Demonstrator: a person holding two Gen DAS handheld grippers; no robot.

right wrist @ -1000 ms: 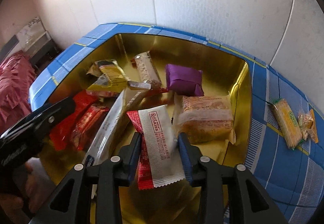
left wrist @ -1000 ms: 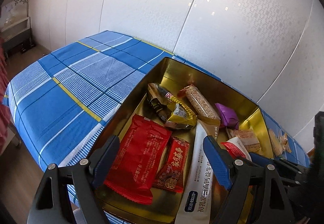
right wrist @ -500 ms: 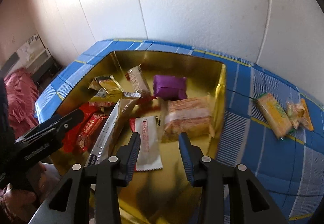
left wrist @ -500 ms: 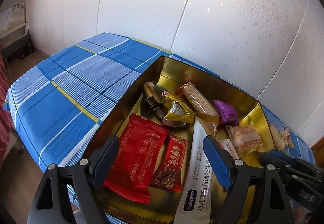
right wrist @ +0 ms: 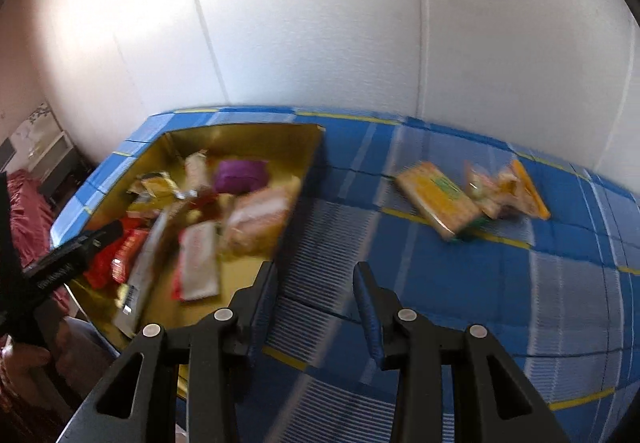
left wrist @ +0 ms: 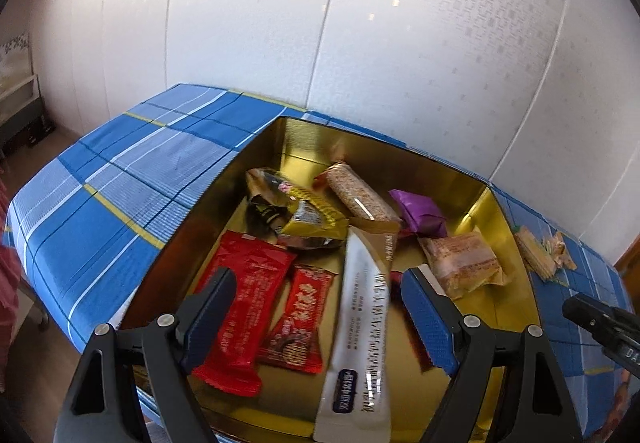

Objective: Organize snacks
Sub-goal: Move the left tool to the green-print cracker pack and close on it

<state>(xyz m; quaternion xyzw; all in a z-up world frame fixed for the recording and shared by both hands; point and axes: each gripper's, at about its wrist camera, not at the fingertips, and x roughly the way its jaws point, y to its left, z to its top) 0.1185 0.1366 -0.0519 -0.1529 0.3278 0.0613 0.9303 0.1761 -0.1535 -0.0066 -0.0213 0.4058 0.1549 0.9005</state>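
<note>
A gold tin (left wrist: pixel 304 135) on a blue plaid cloth holds several snack packets: a red packet (left wrist: pixel 244 307), a long white stick pack (left wrist: pixel 364 323), a purple packet (left wrist: pixel 422 213) and a tan cracker pack (left wrist: pixel 464 261). My left gripper (left wrist: pixel 320 319) is open and empty above the tin's near side. My right gripper (right wrist: pixel 316 307) is open and empty over the cloth just right of the tin (right wrist: pixel 248 137). The red-and-white packet (right wrist: pixel 198 267) lies in the tin. A yellow cracker pack (right wrist: pixel 438 199) and small packets (right wrist: pixel 504 187) lie on the cloth to the right.
A white panelled wall (left wrist: pixel 360 23) stands behind the table. The cloth's left edge (left wrist: pixel 24 227) drops to the floor. A low shelf (right wrist: pixel 44 151) and red bedding (right wrist: pixel 24 219) are at far left. The right-hand gripper's body (left wrist: pixel 604 323) shows at the left view's right edge.
My right gripper let go of the red-and-white packet, which now lies in the tin. It then swung right, out over the cloth. The left gripper drew back slightly.
</note>
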